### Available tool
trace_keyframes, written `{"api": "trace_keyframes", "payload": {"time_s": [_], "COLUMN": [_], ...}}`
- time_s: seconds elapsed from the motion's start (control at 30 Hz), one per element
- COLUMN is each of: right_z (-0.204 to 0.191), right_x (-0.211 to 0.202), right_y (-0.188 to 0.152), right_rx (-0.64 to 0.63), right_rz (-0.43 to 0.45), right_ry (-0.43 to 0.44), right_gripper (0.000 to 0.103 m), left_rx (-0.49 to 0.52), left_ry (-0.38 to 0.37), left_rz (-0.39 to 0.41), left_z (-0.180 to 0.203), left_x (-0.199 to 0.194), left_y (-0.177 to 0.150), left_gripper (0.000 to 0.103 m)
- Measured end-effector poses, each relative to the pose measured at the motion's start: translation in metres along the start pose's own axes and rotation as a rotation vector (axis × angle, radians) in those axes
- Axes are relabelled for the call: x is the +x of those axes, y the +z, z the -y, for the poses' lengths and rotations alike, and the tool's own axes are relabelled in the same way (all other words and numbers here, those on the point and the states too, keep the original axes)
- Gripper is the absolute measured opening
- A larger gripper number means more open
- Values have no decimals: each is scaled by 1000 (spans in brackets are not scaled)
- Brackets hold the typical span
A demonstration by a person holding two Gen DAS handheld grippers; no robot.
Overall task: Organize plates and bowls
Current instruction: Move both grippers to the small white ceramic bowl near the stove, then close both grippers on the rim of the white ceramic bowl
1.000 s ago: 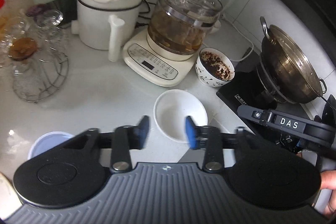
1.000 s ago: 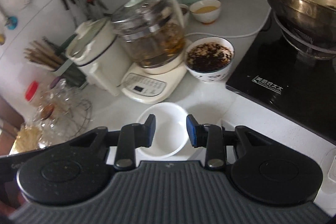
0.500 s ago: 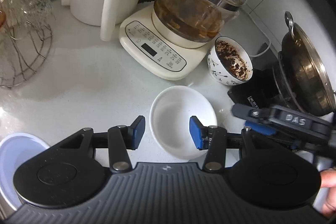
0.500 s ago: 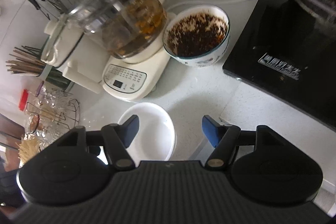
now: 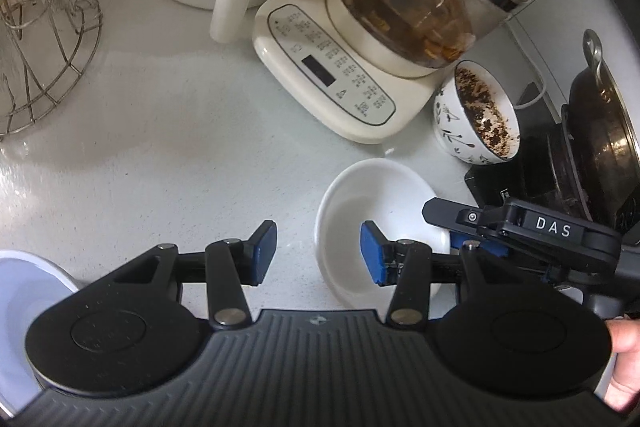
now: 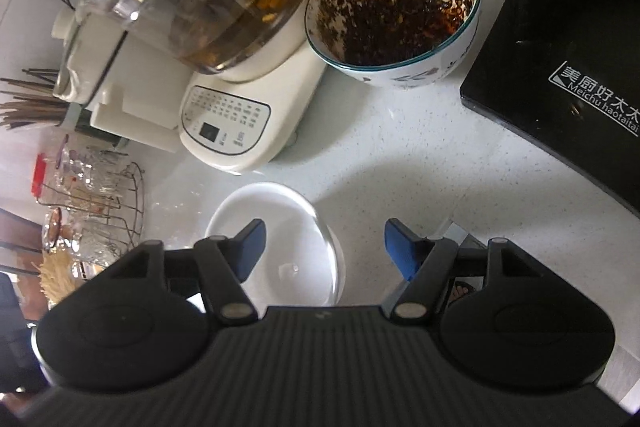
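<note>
Bowl (image 6: 276, 243) straddled by open right claw (image 6: 324, 247).

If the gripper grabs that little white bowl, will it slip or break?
The white bowl looks glazed and shiny, so it may slip between the blue pads. It seems to be hard ceramic: stiff, but likely to chip if dropped. It looks empty and shallow, so probably light.
</note>
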State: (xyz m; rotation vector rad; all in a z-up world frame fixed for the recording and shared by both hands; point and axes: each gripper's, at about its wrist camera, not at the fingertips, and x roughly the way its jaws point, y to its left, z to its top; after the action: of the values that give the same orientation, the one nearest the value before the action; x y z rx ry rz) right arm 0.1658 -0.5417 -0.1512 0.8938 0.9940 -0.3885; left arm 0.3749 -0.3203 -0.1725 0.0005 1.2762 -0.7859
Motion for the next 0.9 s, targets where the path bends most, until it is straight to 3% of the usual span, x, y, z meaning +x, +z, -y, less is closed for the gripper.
{"api": "trace_keyframes", "payload": {"time_s": [0.3,0.5,0.67,0.9], "right_z": [5,6,8,6], "right_x": [9,13,14,9], "right_y": [-1,-1,-1,-5], "right_rx": [21,22,35,20], "right_rz": [-39,-69,-74,-67], "right_ry": [-21,-12,-9,18], "right_gripper": [50,35,21,13], "left_rx": [-12,-10,-14,-32], "left_ry": [-2,-6,-4,-21], "left_rz": [-28,-38,-31,-20], "left_z": [-3,-2,-1,-2], "left_x": [13,18,19,16], "left_y": [-1,-2,-2,-6], "left_gripper": [49,32,12,7]}}
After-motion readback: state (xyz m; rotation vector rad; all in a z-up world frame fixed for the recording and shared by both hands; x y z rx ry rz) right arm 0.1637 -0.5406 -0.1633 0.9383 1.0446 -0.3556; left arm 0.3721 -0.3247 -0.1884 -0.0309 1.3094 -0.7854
